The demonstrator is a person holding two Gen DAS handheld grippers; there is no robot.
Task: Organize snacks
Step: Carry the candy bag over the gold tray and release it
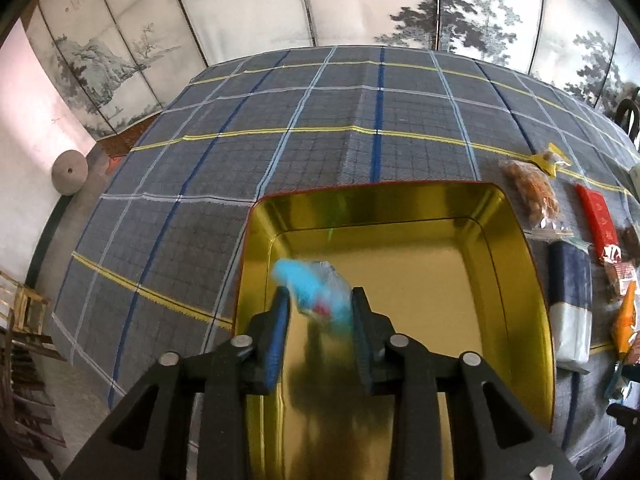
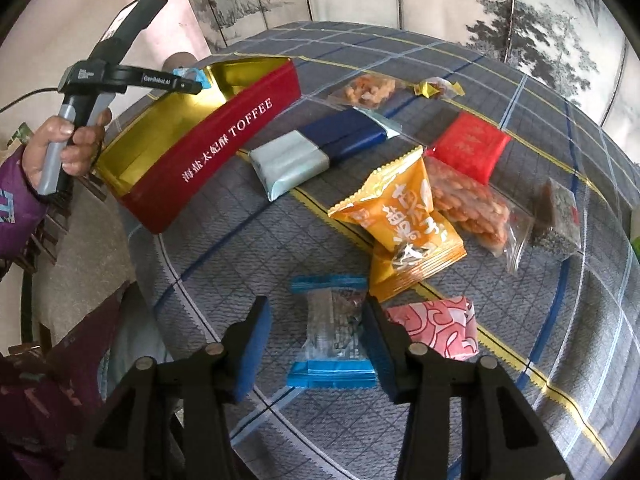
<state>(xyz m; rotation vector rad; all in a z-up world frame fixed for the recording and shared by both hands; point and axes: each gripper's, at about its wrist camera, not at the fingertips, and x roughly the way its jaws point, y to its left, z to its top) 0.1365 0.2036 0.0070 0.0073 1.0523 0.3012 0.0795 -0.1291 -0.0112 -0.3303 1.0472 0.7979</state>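
Left wrist view: left gripper (image 1: 320,306) over the open gold-lined tin (image 1: 516,240); a blue-wrapped sweet (image 1: 310,290), blurred, sits between its jaws above the tin floor; whether the pads press it or have let go cannot be told; tin stands on the checked cloth of the table (image 1: 240,152); other packets lie in a row just beside its right wall, among them a blue-and-white bar (image 1: 570,300).

Right wrist view: right gripper (image 2: 316,336) spread over a clear packet with blue ends (image 2: 334,330) lying flat on the cloth; right pad touches or nearly touches its edge, left pad stands apart; not yet pinched. Near it: orange packet (image 2: 400,216), pink patterned packet (image 2: 438,330), bag of peanuts (image 2: 472,208), red sachet (image 2: 470,146); the tin, red outside, lies well apart at upper left, the other hand (image 2: 64,148) holding its gripper above it.

Handling, judged: packet light, soft, crinkly and slippery film; contents probably brittle; best pinched across the filled middle, gently, not by the flat sealed ends.
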